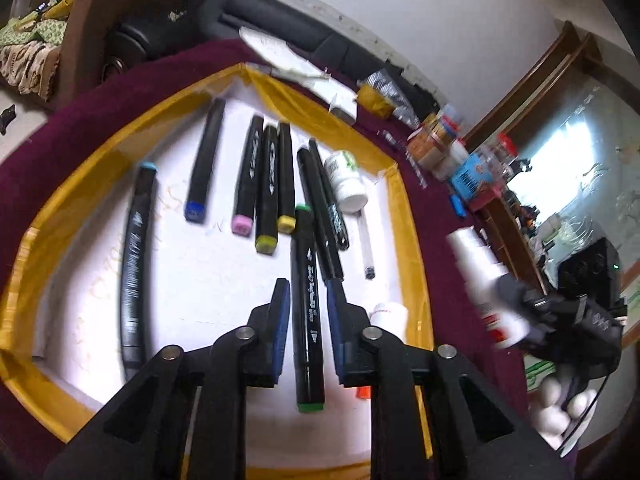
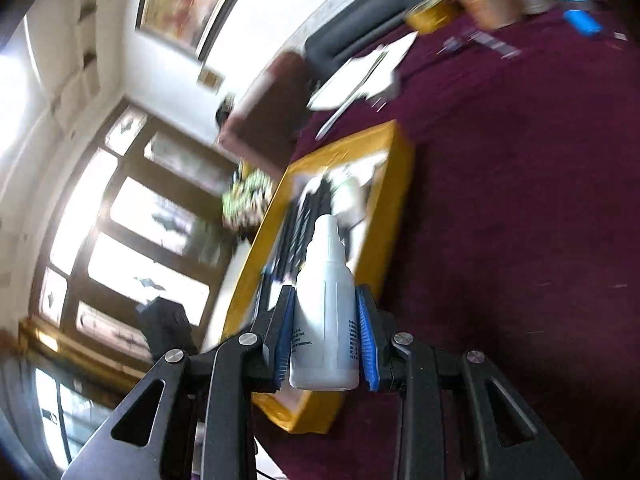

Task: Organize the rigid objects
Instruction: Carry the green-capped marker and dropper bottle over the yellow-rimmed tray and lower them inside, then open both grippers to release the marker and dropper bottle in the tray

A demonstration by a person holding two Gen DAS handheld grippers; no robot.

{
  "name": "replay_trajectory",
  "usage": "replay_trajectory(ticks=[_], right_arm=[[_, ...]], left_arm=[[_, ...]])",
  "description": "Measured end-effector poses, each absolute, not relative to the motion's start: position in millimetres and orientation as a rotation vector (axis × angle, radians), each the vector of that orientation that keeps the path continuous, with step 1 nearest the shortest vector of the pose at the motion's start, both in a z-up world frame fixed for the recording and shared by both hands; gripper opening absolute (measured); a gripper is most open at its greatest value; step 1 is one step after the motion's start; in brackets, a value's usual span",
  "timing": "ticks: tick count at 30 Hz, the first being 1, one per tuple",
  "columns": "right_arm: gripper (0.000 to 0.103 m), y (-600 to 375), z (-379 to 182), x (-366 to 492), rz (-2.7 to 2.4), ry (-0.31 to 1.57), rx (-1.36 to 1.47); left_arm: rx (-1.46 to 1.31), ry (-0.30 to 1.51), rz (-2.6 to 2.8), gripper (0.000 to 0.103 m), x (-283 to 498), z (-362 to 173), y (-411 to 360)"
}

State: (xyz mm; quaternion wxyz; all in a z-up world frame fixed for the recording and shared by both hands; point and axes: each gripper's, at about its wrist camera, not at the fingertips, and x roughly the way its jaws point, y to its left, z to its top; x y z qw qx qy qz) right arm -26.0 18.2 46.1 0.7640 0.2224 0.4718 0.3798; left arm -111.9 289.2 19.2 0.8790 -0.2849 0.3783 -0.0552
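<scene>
A yellow-rimmed white tray (image 1: 404, 208) on a maroon cloth holds several black markers with coloured caps. One green-capped marker (image 1: 306, 304) lies flat on the tray floor between the blue pads of my left gripper (image 1: 308, 284). There is a gap on each side of it, so the pads do not press. A small white bottle with a green label (image 1: 346, 180) and a clear tube (image 1: 366, 248) lie at the tray's right side. My right gripper (image 2: 325, 292) is shut on a white dropper bottle (image 2: 326, 320), held above the cloth next to the tray (image 2: 396, 208). That bottle (image 1: 492, 292) also shows blurred at the right of the left wrist view.
Jars and a blue box (image 1: 466, 176) crowd the cloth's far right, with a yellow tape roll (image 1: 374, 100) and papers (image 1: 288, 60) behind the tray. A white cap (image 1: 388, 316) sits by the tray's right rim. Open maroon cloth (image 2: 520, 240) lies right of the tray.
</scene>
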Motion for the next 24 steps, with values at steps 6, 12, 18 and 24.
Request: replay_trajectory(ticks=[6,12,18,24], right_arm=[[0.027,107.9,28.1,-32.5,0.888,1.128,0.357],[0.027,169.8,7.6,-33.1,0.877,1.207,0.234],[0.029,190.7,-0.7,-37.6,0.836,1.207,0.157],[0.029,176.5,15.1,-52.7,0.850,1.127,0.204]], left_arm=[[-0.621,0.676,-0.053,0.052,-140.7,46.3,323.9],[-0.622,0.657,-0.053,0.059,-154.2,50.7,348.3],[-0.592,0.659,-0.024,0.059,-158.5,44.9,361.7],[-0.631,0.676,-0.031,0.059,-161.7,46.8,368.3]])
